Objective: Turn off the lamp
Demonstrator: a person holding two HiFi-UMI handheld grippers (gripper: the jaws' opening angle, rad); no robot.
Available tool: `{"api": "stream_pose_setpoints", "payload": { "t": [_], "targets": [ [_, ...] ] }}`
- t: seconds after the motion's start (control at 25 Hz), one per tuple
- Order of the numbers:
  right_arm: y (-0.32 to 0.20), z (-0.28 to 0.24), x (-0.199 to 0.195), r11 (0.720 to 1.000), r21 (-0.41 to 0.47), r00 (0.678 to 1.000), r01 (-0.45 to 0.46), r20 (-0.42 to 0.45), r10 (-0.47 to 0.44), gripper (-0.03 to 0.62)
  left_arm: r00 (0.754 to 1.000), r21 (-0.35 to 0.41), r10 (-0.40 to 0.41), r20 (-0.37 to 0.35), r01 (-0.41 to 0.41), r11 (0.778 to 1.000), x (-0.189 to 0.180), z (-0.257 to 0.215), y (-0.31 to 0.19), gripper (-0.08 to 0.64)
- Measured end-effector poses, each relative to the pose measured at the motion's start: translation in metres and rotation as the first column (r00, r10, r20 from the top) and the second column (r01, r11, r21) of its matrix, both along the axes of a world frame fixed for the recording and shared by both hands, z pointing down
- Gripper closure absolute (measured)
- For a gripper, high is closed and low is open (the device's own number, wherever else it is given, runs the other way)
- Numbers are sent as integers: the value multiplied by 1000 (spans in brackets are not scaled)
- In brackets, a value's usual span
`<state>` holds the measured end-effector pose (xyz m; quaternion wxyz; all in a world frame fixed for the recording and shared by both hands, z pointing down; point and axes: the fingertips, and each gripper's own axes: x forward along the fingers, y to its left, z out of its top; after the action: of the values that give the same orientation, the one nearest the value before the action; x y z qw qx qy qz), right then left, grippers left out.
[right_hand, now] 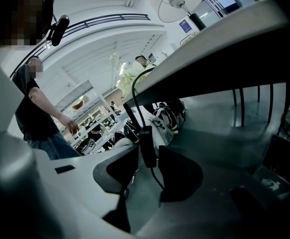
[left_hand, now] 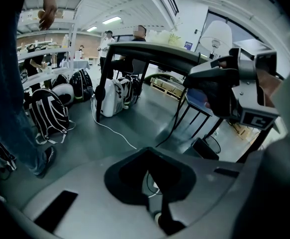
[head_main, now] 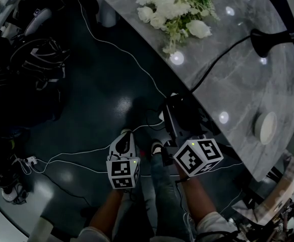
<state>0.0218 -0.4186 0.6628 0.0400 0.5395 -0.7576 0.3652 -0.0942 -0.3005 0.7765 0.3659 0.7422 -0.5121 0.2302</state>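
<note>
The lamp's black base point(head_main: 268, 40) stands on the grey marble table point(head_main: 247, 84), and its black cord point(head_main: 222, 57) runs off the table's edge toward me. In the right gripper view the white lampshade point(right_hand: 177, 1) shows above the tabletop. The cord point(right_hand: 135, 96) hangs down to a black inline switch point(right_hand: 147, 146). My right gripper point(right_hand: 148, 158) is open, with the switch between its pads and a gap beside it. My left gripper point(left_hand: 149, 156) is shut on nothing and points at the floor, left of the right gripper point(head_main: 179, 105).
White flowers point(head_main: 174, 9) and a small white round dish point(head_main: 266, 127) sit on the table. Black backpacks point(left_hand: 48, 113) and white cables point(head_main: 116, 47) lie on the dark floor. A person in a dark shirt point(right_hand: 35, 108) stands beyond, with shelves behind.
</note>
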Motion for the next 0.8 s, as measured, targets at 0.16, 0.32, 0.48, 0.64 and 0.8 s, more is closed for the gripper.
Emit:
{"api": "stream_pose_setpoints", "payload": {
  "t": [0.16, 0.32, 0.48, 0.64, 0.8],
  "targets": [
    [3, 0, 1, 1000, -5, 1000, 3, -2, -3, 483, 1000, 5, 3, 6, -3, 1000, 2, 0, -2, 569],
    [10, 0, 5, 1000, 0, 1000, 4, 4, -4, 483, 1000, 0, 0, 20, 0, 1000, 1, 3, 0, 569],
    [18, 2, 14, 1000, -11, 1000, -2, 1, 2, 483, 1000, 9, -2, 9, 2, 1000, 8, 0, 0, 569],
    [28, 10, 25, 999, -40, 1000, -15, -1, 15, 485, 1000, 7, 1, 7, -1, 1000, 17, 0, 3, 569],
    [39, 22, 34, 997, -73, 1000, -24, -16, 23, 512, 1000, 6, 6, 3, -6, 1000, 25, 1, 7, 569]
  ]
}}
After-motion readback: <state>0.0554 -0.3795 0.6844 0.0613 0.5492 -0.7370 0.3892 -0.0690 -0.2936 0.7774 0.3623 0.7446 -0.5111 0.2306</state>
